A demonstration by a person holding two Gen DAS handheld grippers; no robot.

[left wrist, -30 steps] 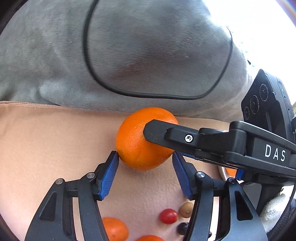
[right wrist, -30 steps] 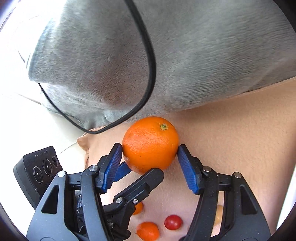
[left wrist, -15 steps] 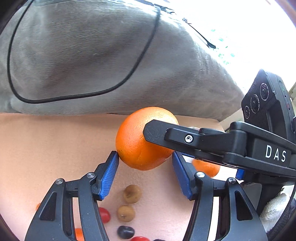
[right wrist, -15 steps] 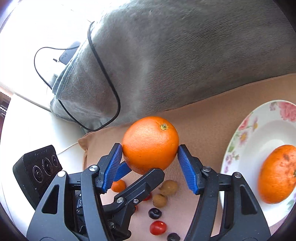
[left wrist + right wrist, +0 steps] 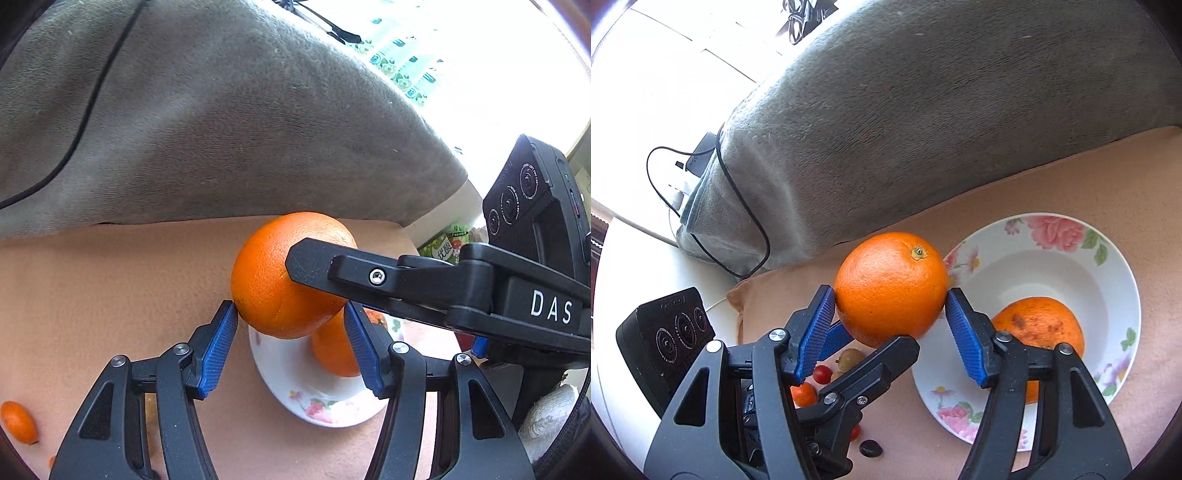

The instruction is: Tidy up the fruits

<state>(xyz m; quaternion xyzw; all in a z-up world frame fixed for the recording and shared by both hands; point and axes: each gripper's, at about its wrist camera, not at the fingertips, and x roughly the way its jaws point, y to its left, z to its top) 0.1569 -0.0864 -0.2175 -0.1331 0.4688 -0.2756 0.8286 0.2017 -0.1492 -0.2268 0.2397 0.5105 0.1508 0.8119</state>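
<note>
A: What's nearest?
B: Both grippers, left (image 5: 291, 347) and right (image 5: 890, 332), half-spread, pads pinching one orange (image 5: 891, 288): round, bright, dimpled.
A: Its orientation?
B: Stem nub faces up and away; no long axis. It hangs over the floral plate's (image 5: 1115, 273) rim, second orange (image 5: 1038, 325) inside, grey blanket (image 5: 923, 110) beyond.

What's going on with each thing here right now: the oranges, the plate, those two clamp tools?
Big orange: lifted, gripped from four sides by both tools.
Right gripper: fingers pressed on the orange.
Left gripper: also clamped on it.
Floral plate: on the peach cloth, holding one spotted orange.
Small fruits: loose on the cloth.
</note>
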